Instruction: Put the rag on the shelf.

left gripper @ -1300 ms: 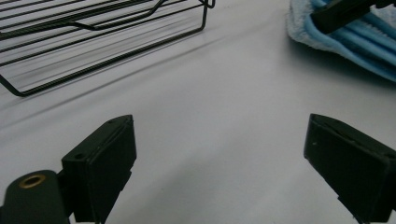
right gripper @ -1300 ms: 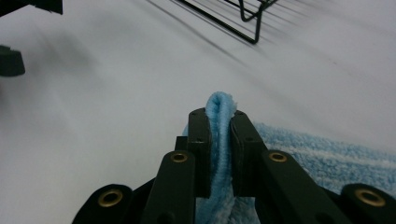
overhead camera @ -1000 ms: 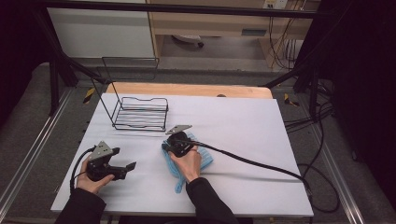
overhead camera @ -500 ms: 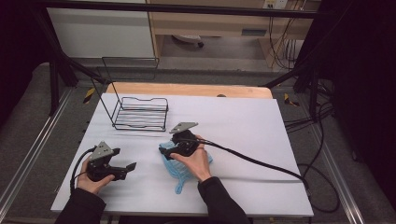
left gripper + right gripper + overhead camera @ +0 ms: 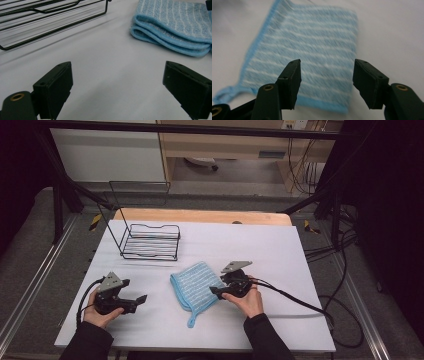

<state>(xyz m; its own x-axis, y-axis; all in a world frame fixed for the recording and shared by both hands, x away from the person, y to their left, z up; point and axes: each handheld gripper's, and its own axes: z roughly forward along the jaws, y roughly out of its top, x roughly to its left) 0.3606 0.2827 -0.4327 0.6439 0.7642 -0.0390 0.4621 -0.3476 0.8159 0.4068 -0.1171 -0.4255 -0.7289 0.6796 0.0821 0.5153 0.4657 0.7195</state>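
Blue striped cloth (image 5: 196,282) lies folded at mid-table, right gripper (image 5: 216,291) at its edge with jaws spread and empty; I judge it is placed to pinch the near hem. Left gripper (image 5: 140,298) rests apart, jaws wide. White table (image 5: 280,250), wire rack (image 5: 150,241) behind; dark room.

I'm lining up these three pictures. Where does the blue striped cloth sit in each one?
High view: blue striped cloth at table centre, beside the right gripper.
Left gripper view: upper right, folded edge facing the camera.
Right gripper view: centre, beyond the open jaws.
Shared landmark: the white table.
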